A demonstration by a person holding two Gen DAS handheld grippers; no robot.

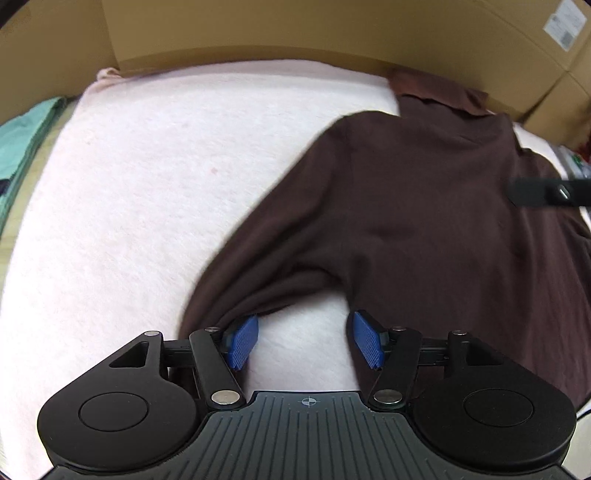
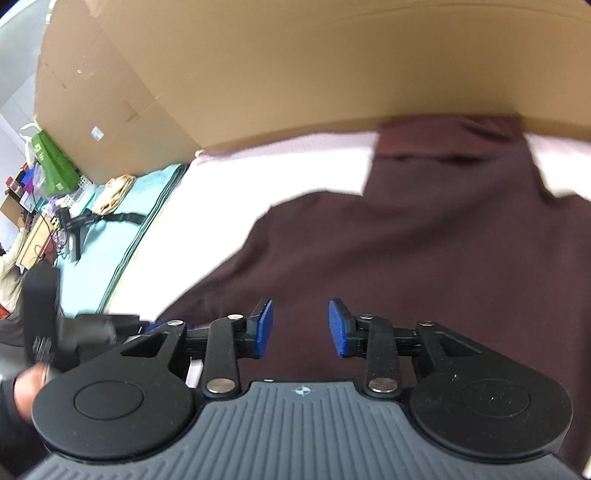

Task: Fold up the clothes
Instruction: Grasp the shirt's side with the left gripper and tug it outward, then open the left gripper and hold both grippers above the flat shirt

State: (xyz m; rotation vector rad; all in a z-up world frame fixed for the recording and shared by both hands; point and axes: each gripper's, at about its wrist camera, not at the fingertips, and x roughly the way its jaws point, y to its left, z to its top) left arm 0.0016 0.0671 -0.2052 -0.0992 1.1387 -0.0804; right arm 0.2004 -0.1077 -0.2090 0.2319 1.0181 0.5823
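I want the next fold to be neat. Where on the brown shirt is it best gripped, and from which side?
Probably the bunched corner of the brown shirt nearest the left gripper, approached from the near edge. There the cloth rises in a ridge off the pink blanket, giving the open jaws something to pinch. Elsewhere it lies flat.

Cluttered storeroom-like room: big cardboard boxes (image 2: 258, 74) behind a pink blanket (image 1: 147, 184).

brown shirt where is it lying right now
The brown shirt lies on the pink blanket, filling the right side of the left wrist view, its collar toward the cardboard boxes.
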